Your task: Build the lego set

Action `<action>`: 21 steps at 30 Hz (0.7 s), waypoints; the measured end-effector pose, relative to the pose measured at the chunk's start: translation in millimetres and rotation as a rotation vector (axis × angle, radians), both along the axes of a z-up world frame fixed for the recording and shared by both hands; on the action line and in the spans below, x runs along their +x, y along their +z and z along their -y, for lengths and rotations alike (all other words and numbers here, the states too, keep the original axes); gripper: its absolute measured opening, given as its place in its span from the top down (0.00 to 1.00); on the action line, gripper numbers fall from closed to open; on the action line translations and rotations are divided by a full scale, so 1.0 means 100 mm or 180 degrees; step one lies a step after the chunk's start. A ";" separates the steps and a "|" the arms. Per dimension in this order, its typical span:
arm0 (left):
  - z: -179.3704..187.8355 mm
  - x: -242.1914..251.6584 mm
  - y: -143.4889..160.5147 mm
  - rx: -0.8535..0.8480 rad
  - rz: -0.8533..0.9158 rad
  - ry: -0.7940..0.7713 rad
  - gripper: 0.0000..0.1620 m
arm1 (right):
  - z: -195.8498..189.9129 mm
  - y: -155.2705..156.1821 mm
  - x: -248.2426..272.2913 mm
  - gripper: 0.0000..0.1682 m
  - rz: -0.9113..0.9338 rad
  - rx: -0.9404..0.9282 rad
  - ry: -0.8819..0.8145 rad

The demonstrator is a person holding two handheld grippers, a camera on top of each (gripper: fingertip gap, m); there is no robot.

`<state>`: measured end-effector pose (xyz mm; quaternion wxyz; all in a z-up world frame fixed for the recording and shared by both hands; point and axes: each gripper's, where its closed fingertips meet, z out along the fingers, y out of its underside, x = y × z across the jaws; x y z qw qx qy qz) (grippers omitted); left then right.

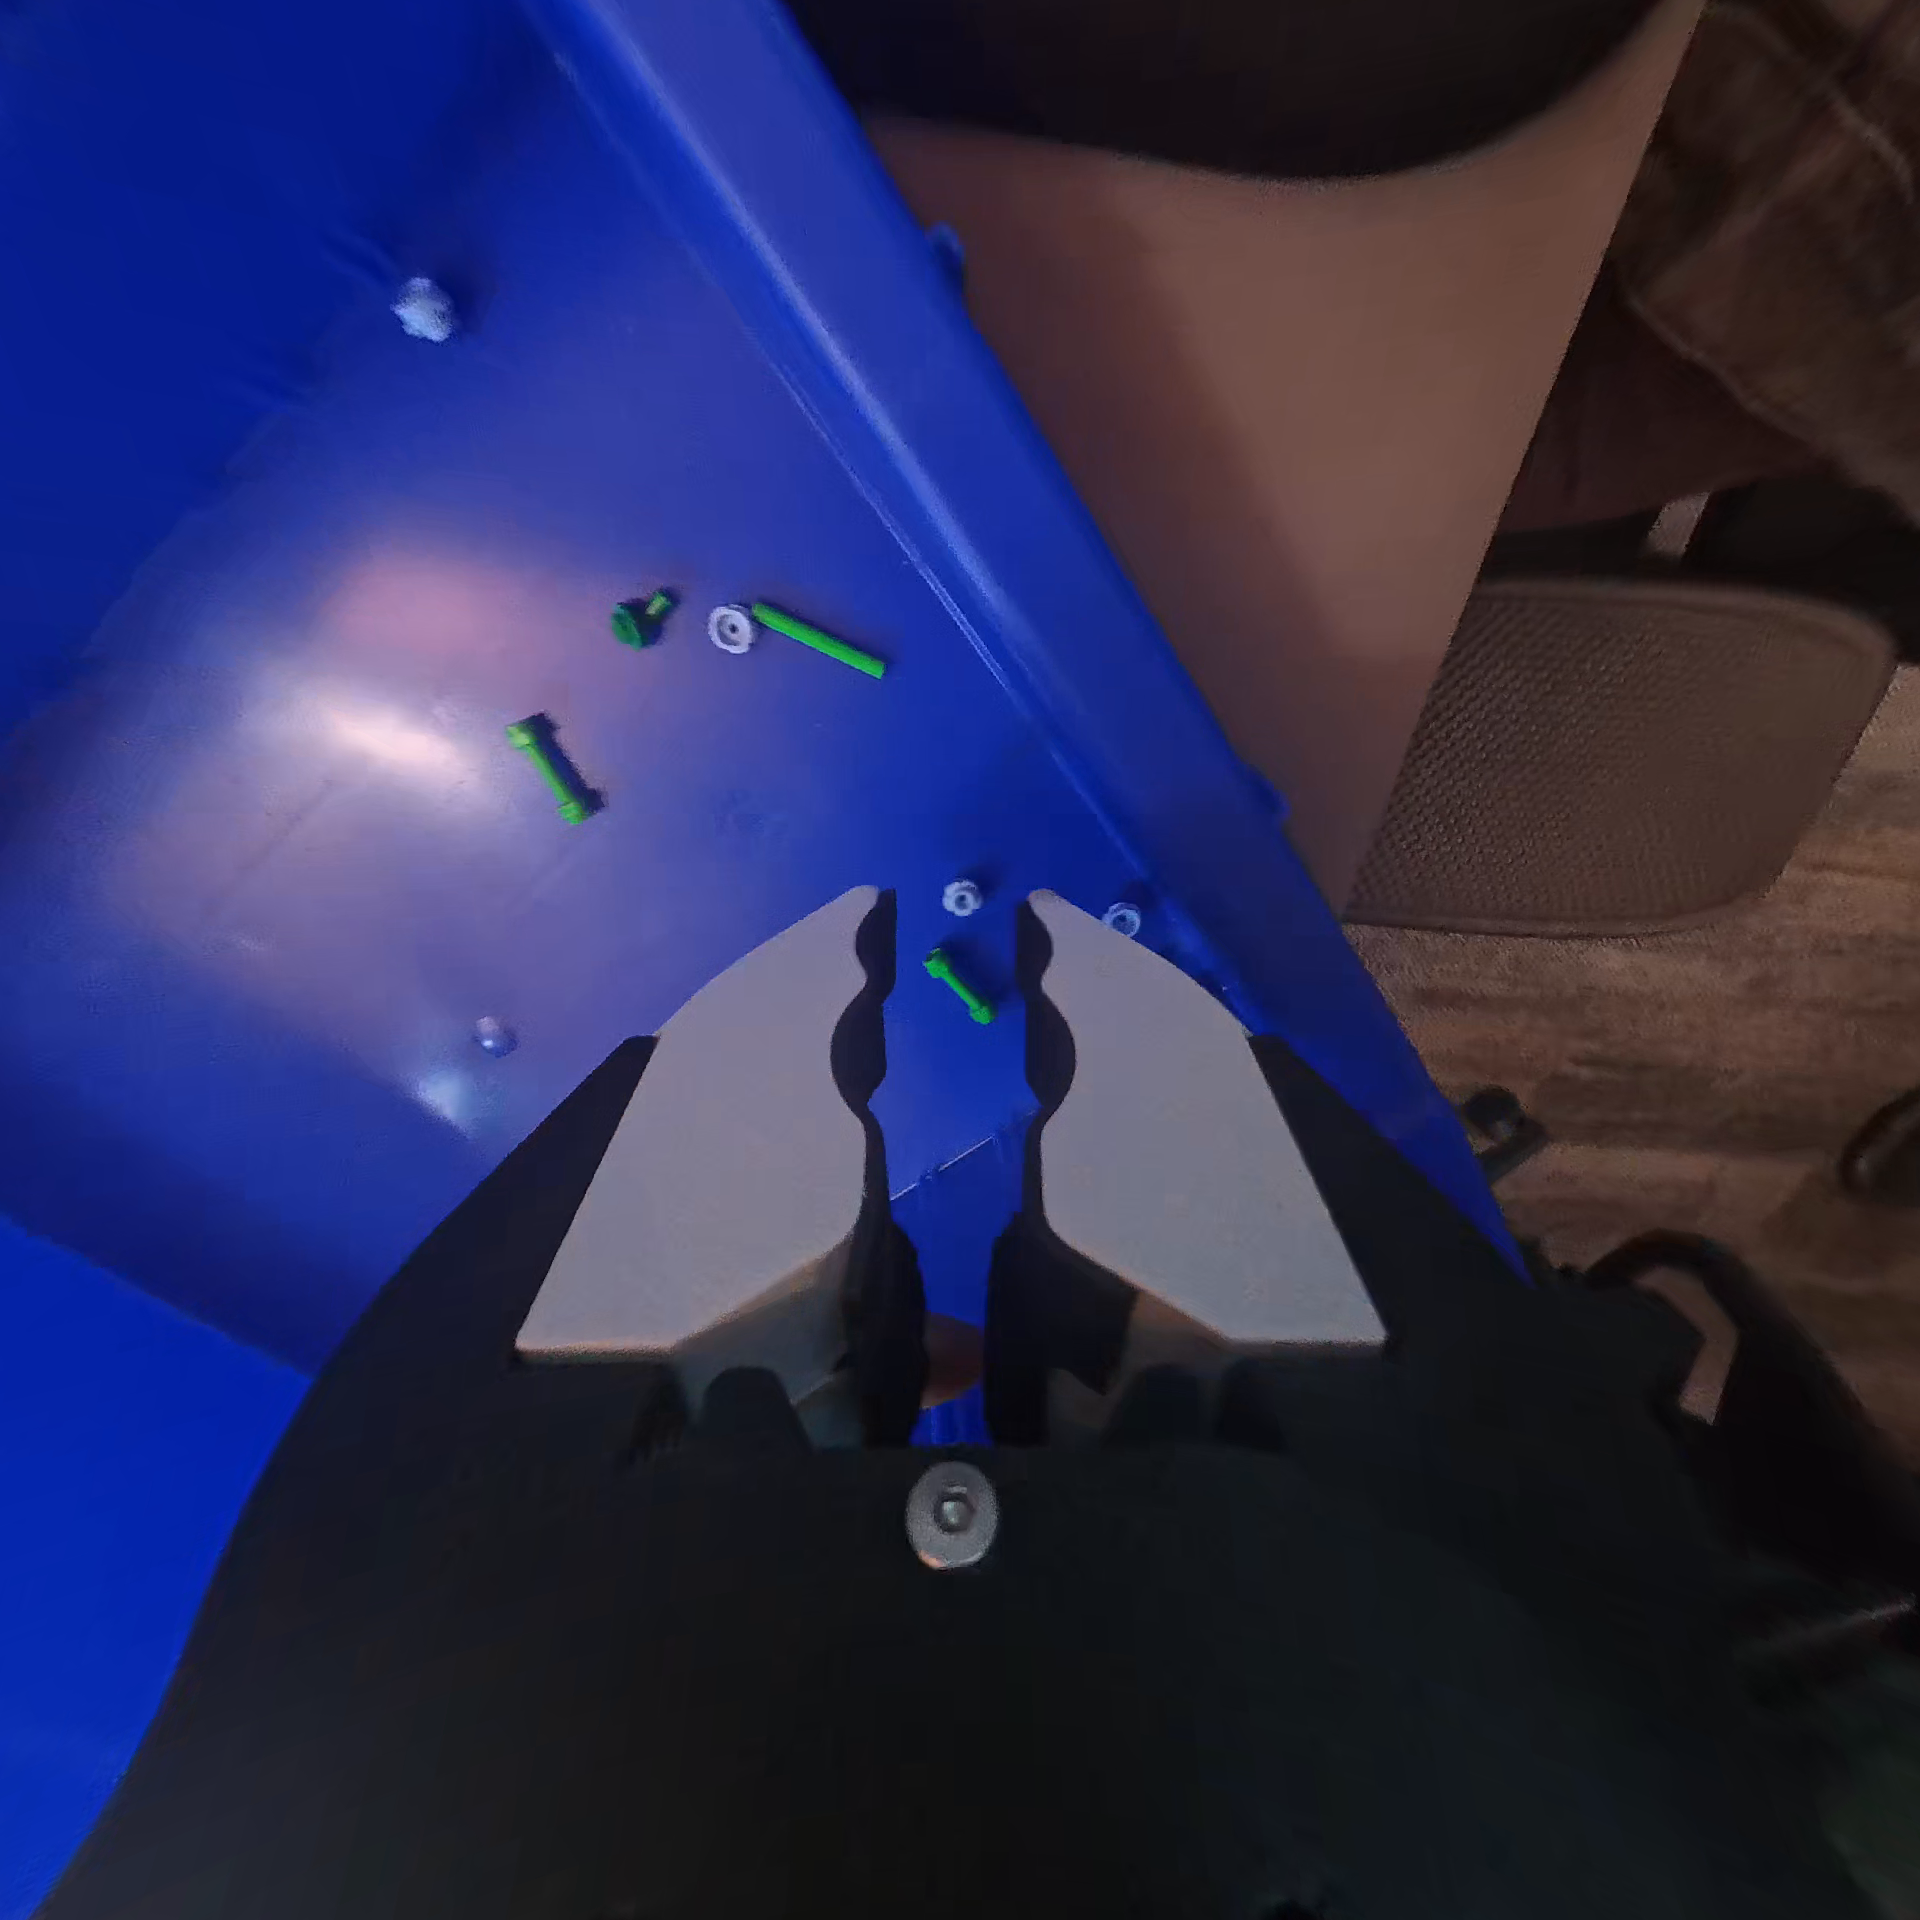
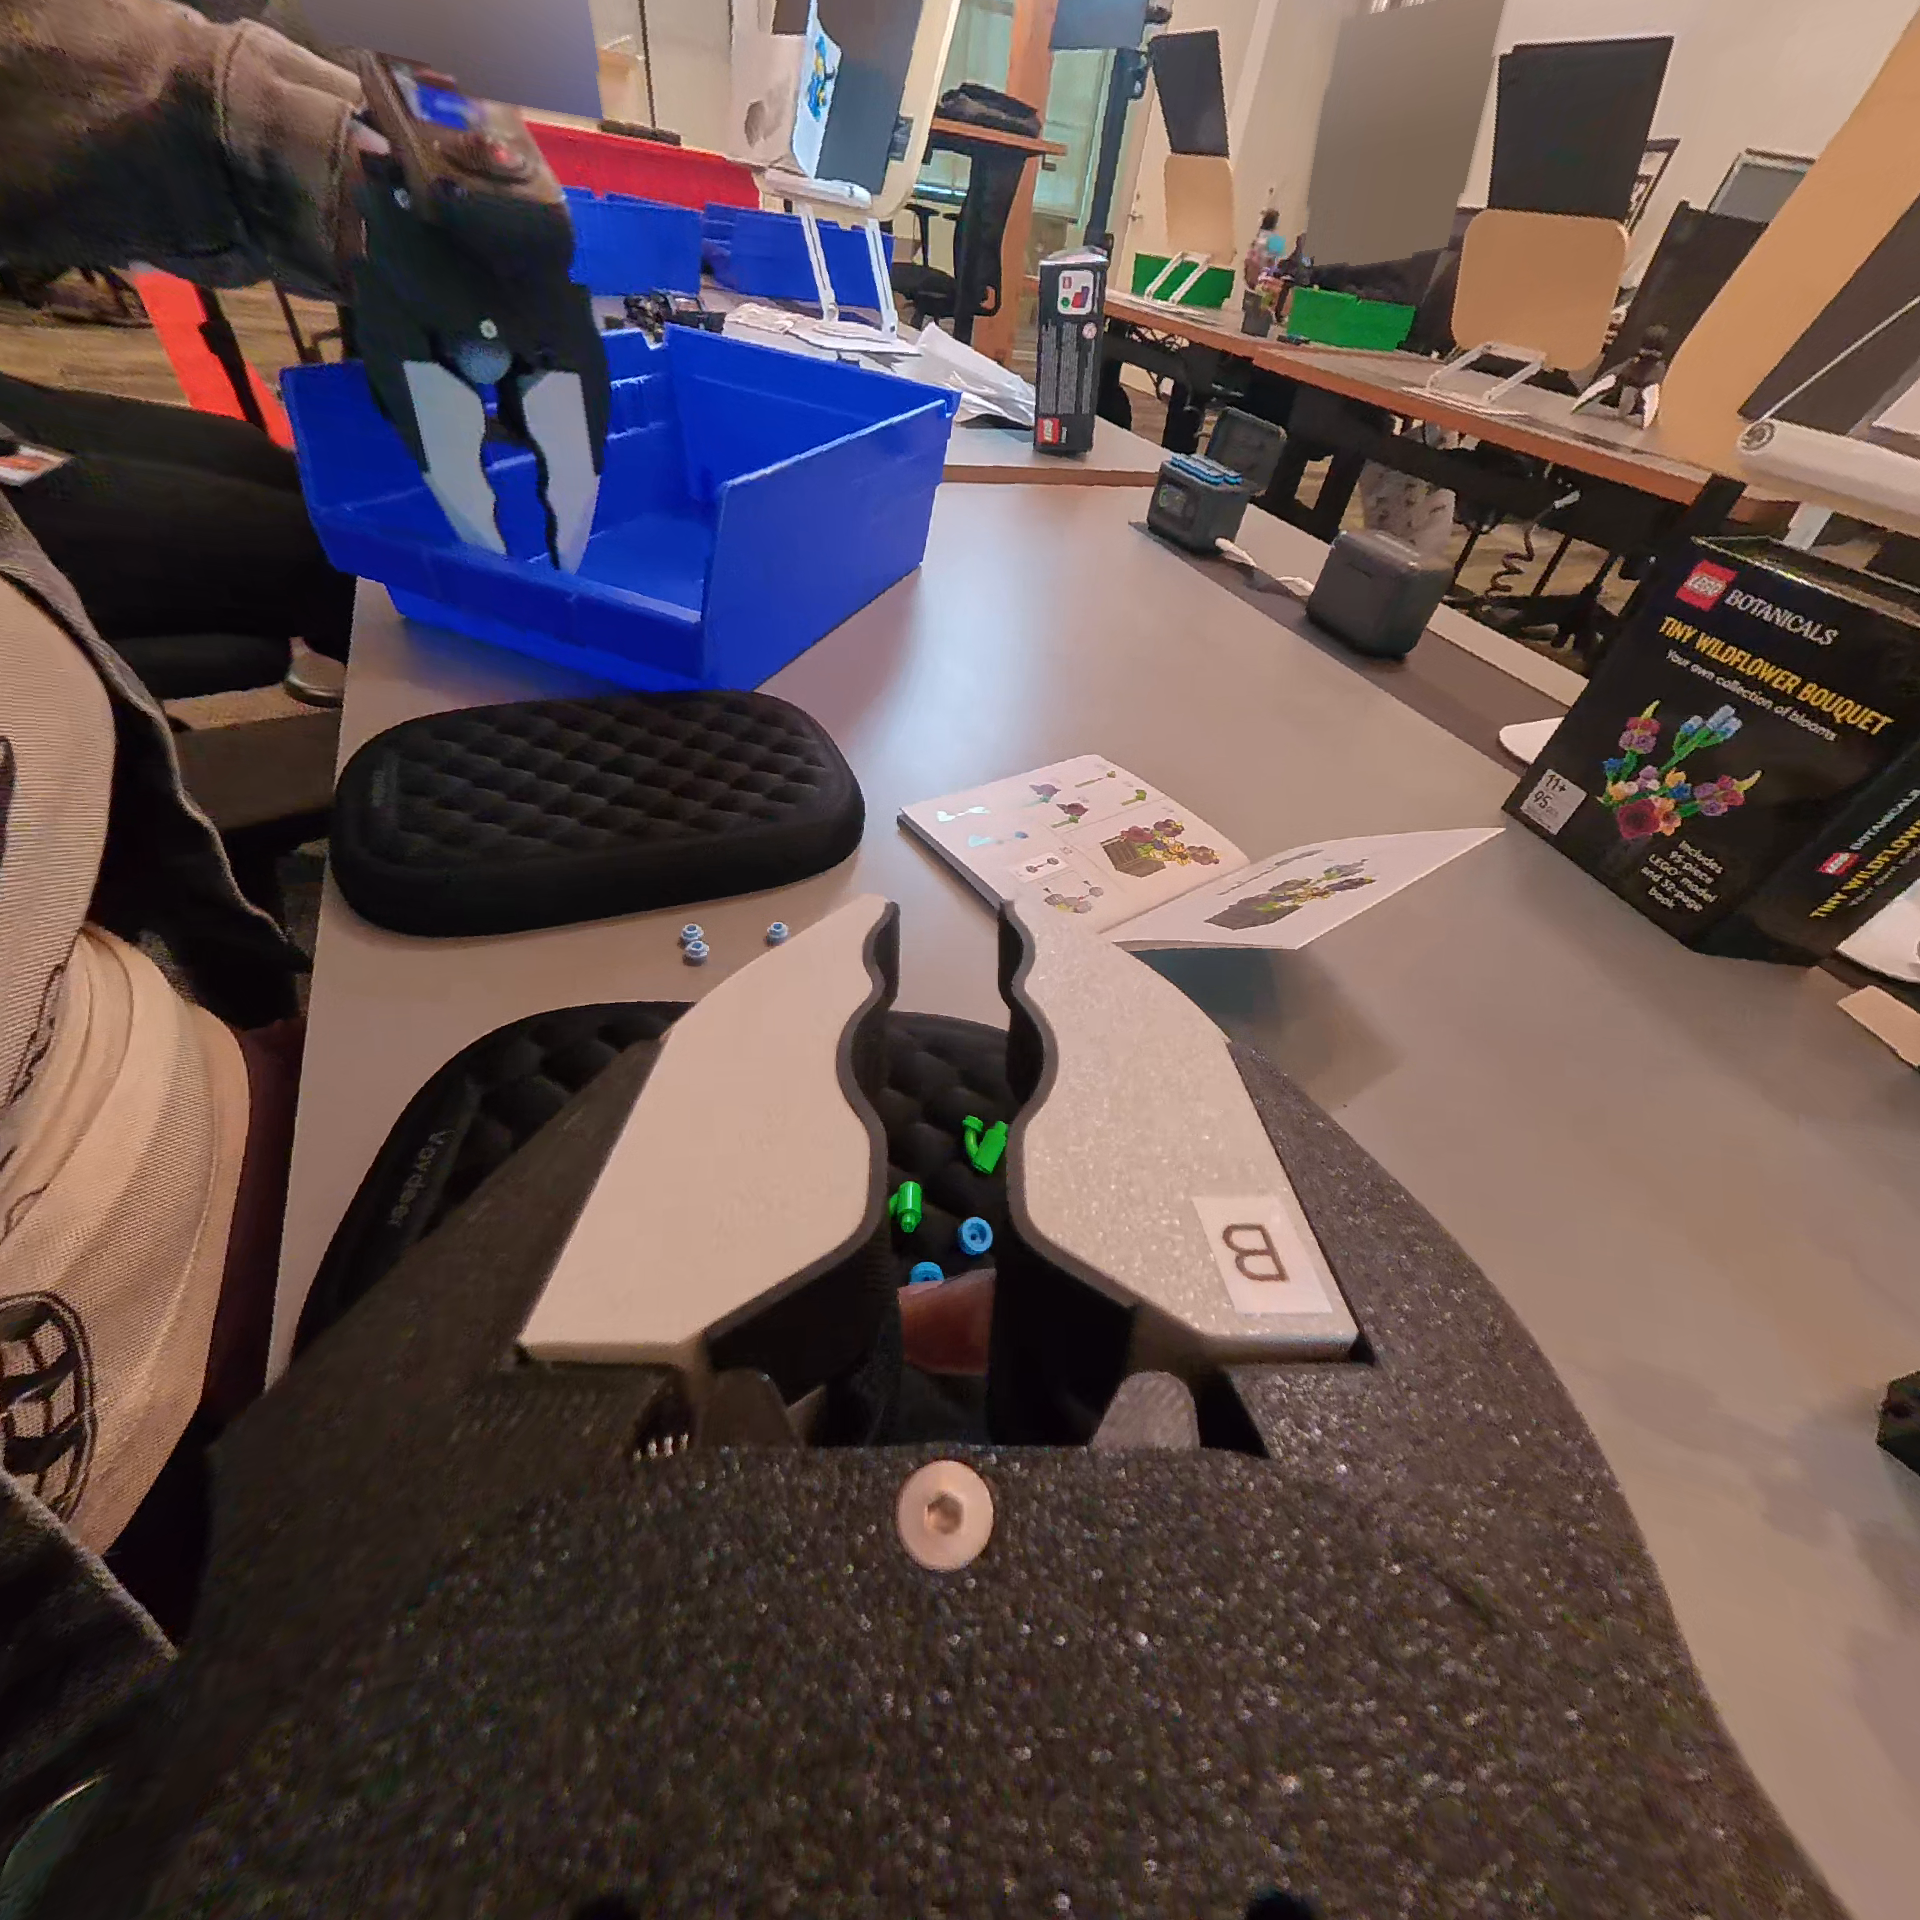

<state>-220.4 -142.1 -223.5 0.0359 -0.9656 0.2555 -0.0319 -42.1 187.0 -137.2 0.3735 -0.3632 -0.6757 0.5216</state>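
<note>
My left gripper (image 1: 956, 906) is open inside the blue bin (image 1: 312, 883), just above its floor. A small green peg (image 1: 961, 985) lies between its fingers without touching them, and a white round stud (image 1: 963, 896) sits at the tips. More green pegs (image 1: 554, 769), a green rod (image 1: 818, 639) and white studs (image 1: 732, 629) lie farther in. The left gripper also shows in the right wrist view (image 2: 530, 551), reaching down into the bin (image 2: 790, 520). My right gripper (image 2: 948, 920) is open and empty over a black pad (image 2: 935, 1081) that holds green pieces (image 2: 985, 1143) and blue studs (image 2: 975, 1234).
A second black pad (image 2: 592, 800) lies between the bin and my right gripper. Three small blue studs (image 2: 694, 943) sit on the grey table (image 2: 1351, 1039). An open instruction booklet (image 2: 1091, 852) and the dark set box (image 2: 1745, 758) are to the right. A person's sleeve (image 2: 125, 135) is at upper left. Left tips to right tips: about 40 centimeters. About 5 centimeters separates my left fingertips from the green rod (image 1: 818, 639).
</note>
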 end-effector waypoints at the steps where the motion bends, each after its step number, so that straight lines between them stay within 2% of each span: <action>1: 0.03 0.00 -0.04 -0.0060 -0.0022 -0.0047 0.86 | -0.01 0.00 0.00 0.89 0.0004 0.0004 -0.0017; 4: 0.06 -0.07 -0.11 -0.0150 -0.0210 -0.0155 0.89 | -0.01 0.01 0.00 0.89 0.0013 0.0023 -0.0046; 21: 0.08 -0.01 -0.16 -0.0358 -0.0137 -0.0165 0.95 | -0.06 0.04 0.04 0.89 -0.0007 0.0105 -0.0117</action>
